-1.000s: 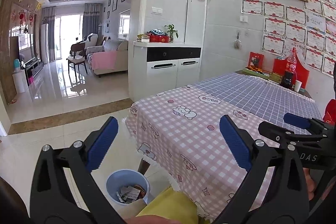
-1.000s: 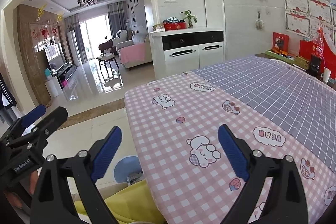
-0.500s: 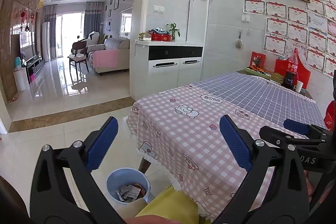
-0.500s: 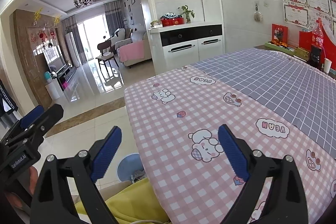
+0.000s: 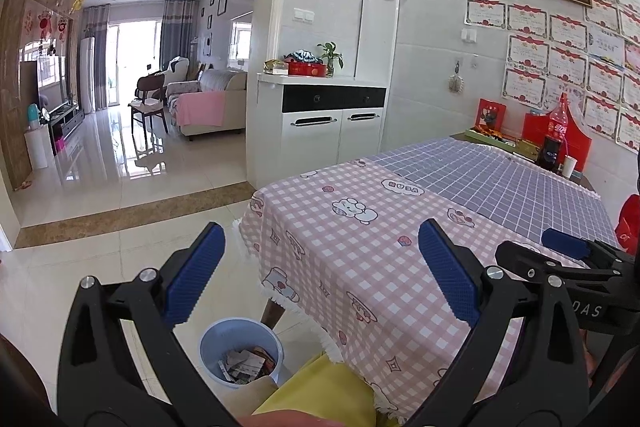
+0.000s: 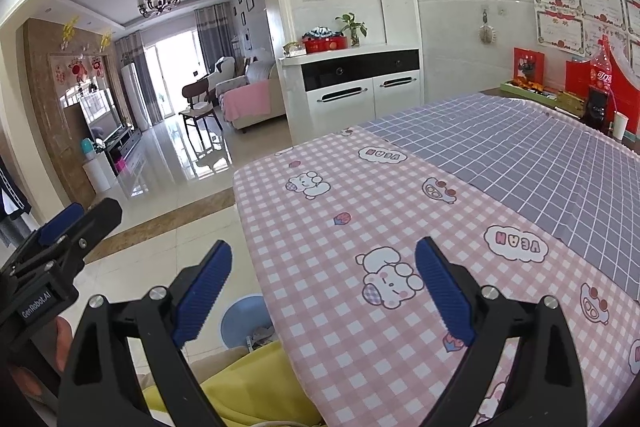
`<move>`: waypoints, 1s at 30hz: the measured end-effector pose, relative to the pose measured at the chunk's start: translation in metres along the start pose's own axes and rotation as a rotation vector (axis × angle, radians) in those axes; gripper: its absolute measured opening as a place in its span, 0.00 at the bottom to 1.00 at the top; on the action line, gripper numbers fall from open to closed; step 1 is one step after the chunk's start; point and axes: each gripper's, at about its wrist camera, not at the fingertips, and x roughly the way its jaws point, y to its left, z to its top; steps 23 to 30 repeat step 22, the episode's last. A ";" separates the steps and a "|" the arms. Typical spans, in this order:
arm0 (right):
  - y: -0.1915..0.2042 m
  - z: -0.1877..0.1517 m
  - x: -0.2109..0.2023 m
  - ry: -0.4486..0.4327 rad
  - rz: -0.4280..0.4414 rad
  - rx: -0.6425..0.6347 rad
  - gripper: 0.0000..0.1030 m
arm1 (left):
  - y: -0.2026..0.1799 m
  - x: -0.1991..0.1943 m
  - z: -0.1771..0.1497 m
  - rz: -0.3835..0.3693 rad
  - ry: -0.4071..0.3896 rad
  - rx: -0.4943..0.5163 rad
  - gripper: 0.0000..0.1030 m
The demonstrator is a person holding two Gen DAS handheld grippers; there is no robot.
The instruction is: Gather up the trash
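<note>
A light blue bin point(image 5: 240, 351) stands on the floor by the table's near corner, with crumpled paper trash point(image 5: 246, 367) inside. My left gripper point(image 5: 320, 275) hangs open above it, with nothing between its blue pads. My right gripper point(image 6: 324, 287) is open too, over the pink checked cloth point(image 6: 360, 227) at the table's edge, and holds nothing. In the right wrist view the bin point(image 6: 240, 323) is half hidden behind the table edge. Each gripper shows in the other's view: the right gripper point(image 5: 568, 251) at the right edge, the left gripper point(image 6: 64, 227) at the left.
The table point(image 5: 500, 187) carries a pink checked cloth and a grey checked cloth. A cola bottle point(image 5: 554, 135), a paper cup point(image 5: 568, 165) and red boxes stand at its far end. A white cabinet point(image 5: 324, 123) lies beyond. Yellow clothing point(image 5: 328, 395) shows below.
Both grippers have drifted slightly; the right wrist view has tilted down a little toward the table. Both stay open and empty.
</note>
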 end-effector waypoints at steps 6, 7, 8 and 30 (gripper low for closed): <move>0.001 0.003 0.002 -0.006 -0.001 0.000 0.89 | 0.002 0.001 -0.001 -0.002 0.007 -0.003 0.93; 0.001 0.004 0.003 -0.004 0.003 -0.001 0.89 | 0.002 0.002 -0.001 0.001 0.007 -0.005 0.93; 0.001 0.004 0.004 -0.004 0.003 -0.003 0.89 | 0.002 0.003 0.000 0.002 0.010 -0.007 0.93; 0.000 0.000 0.012 0.016 0.004 -0.001 0.89 | 0.006 0.019 -0.002 0.009 0.075 -0.022 0.93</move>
